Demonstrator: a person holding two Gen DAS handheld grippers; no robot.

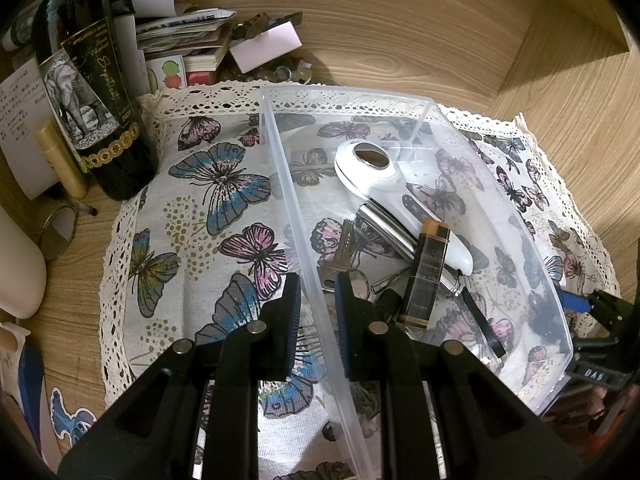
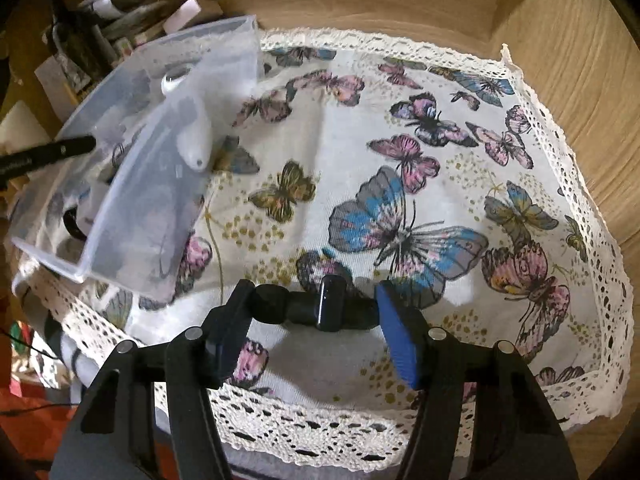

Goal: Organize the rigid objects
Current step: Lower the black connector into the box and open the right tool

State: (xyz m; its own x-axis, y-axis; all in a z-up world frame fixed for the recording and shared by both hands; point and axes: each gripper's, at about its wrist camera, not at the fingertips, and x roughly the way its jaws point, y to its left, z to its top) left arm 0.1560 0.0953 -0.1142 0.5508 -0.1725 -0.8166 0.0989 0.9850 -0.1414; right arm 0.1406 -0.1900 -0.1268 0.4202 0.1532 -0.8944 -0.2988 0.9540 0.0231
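A clear plastic bin (image 1: 288,184) sits on the butterfly cloth (image 1: 208,216). It holds a white magnifier (image 1: 372,164), a silver tube (image 1: 394,232), keys (image 1: 340,256) and a brown-capped black stick (image 1: 428,272). My left gripper (image 1: 318,300) is shut on the bin's left wall, one finger on each side. My right gripper (image 2: 312,312) is shut on a small black object (image 2: 320,308), held across its jaws above the cloth (image 2: 400,200). The bin (image 2: 132,208) shows at the left of the right wrist view, with the magnifier handle (image 2: 196,136) inside.
A dark wine bottle (image 1: 92,92) stands at the cloth's left edge, with a cream tube (image 1: 60,160) and a small round mirror (image 1: 58,232) beside it. Papers and small boxes (image 1: 208,44) pile up behind. Wooden walls (image 1: 560,80) rise at the back and right.
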